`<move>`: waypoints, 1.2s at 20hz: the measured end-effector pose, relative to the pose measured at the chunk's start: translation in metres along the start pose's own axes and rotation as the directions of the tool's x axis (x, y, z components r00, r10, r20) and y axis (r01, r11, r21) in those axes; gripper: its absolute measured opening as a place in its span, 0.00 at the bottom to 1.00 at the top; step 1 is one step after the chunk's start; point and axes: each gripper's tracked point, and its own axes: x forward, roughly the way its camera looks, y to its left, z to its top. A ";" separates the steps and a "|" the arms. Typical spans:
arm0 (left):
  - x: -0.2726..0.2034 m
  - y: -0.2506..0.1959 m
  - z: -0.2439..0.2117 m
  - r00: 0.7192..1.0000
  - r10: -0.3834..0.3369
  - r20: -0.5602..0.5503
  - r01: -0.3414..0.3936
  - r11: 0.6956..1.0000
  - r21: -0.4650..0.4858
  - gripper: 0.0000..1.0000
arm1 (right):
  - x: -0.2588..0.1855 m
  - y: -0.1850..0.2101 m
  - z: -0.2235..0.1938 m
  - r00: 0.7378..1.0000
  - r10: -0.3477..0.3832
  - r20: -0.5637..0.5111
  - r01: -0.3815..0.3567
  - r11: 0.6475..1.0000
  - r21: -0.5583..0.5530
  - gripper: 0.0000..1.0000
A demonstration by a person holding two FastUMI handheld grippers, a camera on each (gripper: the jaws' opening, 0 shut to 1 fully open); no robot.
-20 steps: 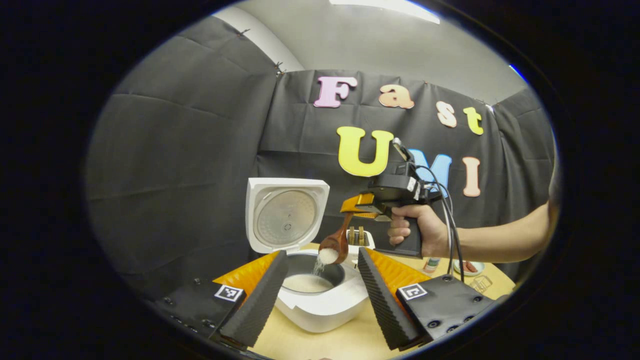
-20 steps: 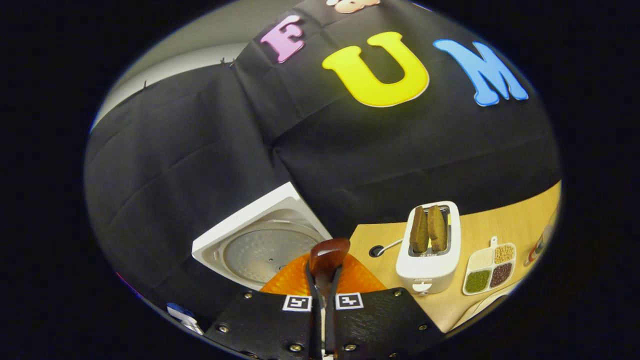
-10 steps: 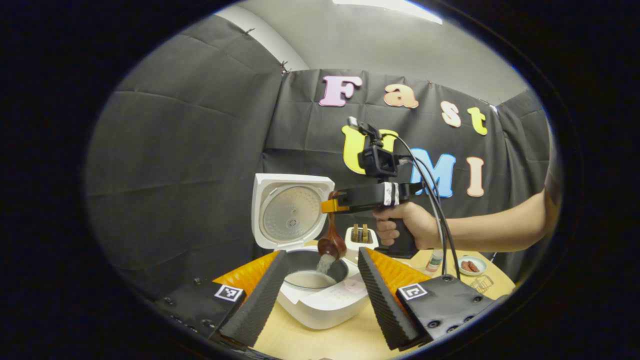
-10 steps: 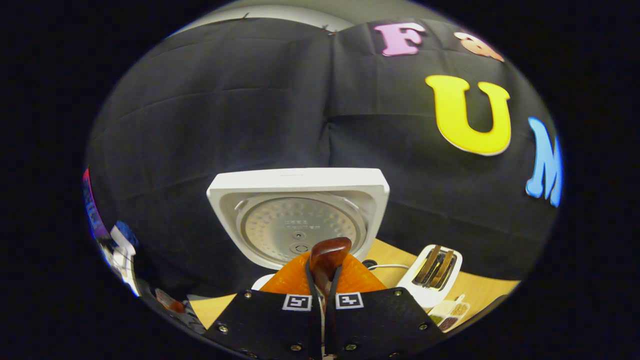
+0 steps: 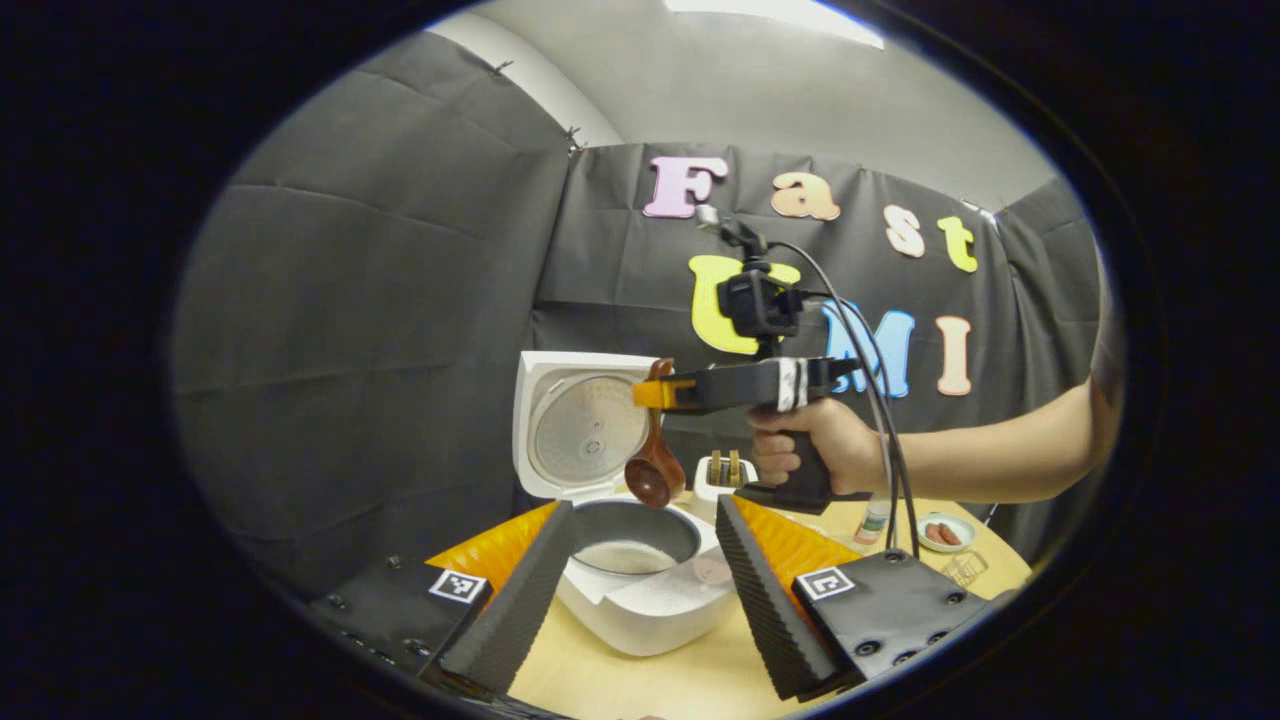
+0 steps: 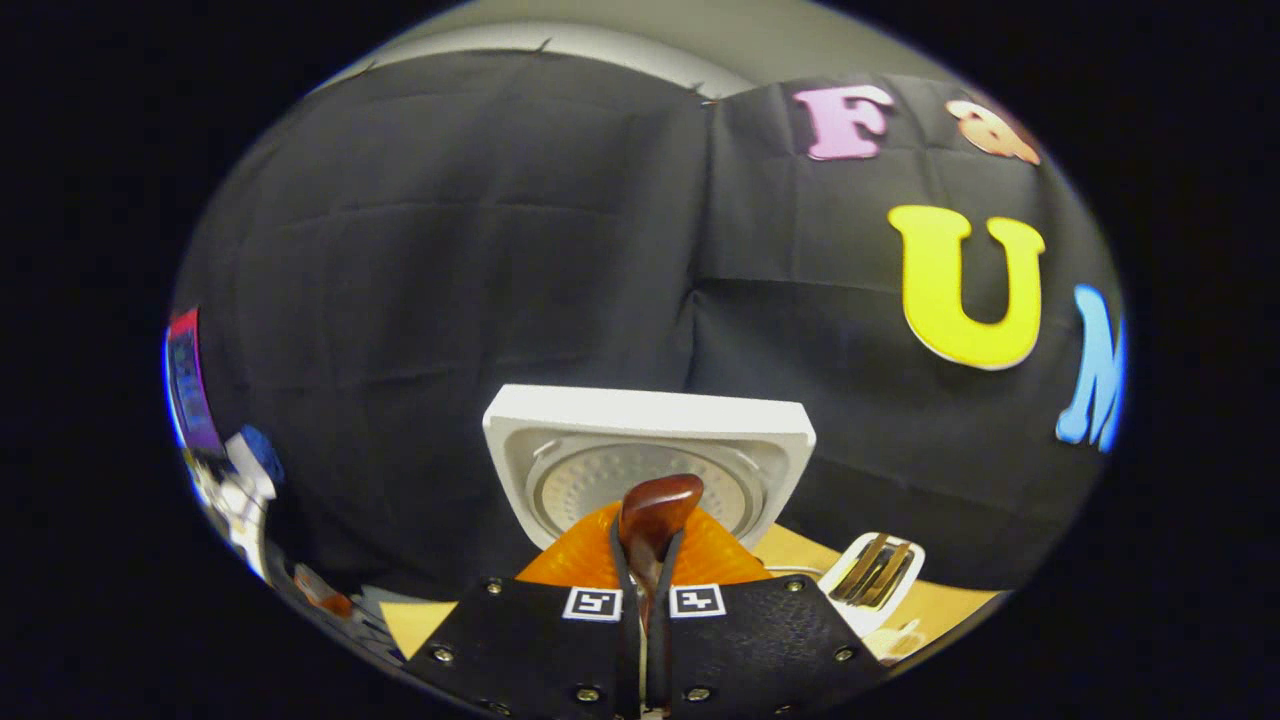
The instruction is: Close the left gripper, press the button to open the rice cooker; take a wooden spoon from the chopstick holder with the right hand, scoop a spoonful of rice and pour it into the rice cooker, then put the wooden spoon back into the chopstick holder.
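The white rice cooker (image 5: 640, 600) stands open on the table, lid (image 5: 585, 425) upright, with rice in its pot (image 5: 622, 556). My left gripper (image 5: 643, 510) is open and low in front of the cooker, which shows between its fingers. Above the pot, the right gripper (image 5: 662, 393), held by a hand (image 5: 812, 450), is shut on the wooden spoon (image 5: 655, 470). The spoon hangs bowl down and holds no rice. In the right gripper view, the right gripper (image 6: 646, 545) pinches the spoon handle (image 6: 655, 505), and the cooker lid (image 6: 650, 445) is straight ahead.
A white toaster (image 5: 725, 475) with bread slices stands behind the cooker, also seen as the toaster (image 6: 872, 570) at lower right. A small bottle (image 5: 873, 520) and a little dish (image 5: 942, 532) sit on the wooden table (image 5: 640, 680) to the right.
The rice stream from the spoon has stopped and the spoon is empty. The right gripper has risen slightly and turned, so the spoon hangs bowl down above the pot.
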 end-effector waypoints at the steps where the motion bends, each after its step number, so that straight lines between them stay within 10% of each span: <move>1: 0.000 -0.001 0.000 1.000 -0.005 0.001 0.005 1.000 -0.003 0.96 | -0.006 -0.010 0.003 1.000 -0.005 0.017 0.003 0.996 0.094 0.04; 6: 0.004 -0.017 0.002 0.998 -0.062 0.012 0.062 0.998 0.010 0.97 | -0.037 -0.063 0.007 0.998 -0.039 0.051 0.010 0.877 0.480 0.03; 11: 0.014 -0.055 0.003 0.993 -0.117 -0.007 0.117 0.992 0.042 0.96 | -0.088 -0.111 0.001 0.995 -0.067 0.072 0.007 0.778 0.629 0.03; 24: 0.027 -0.143 0.014 0.978 -0.209 -0.019 0.209 0.976 0.052 0.96 | -0.255 -0.214 -0.022 0.956 -0.276 0.098 0.136 0.717 0.684 0.03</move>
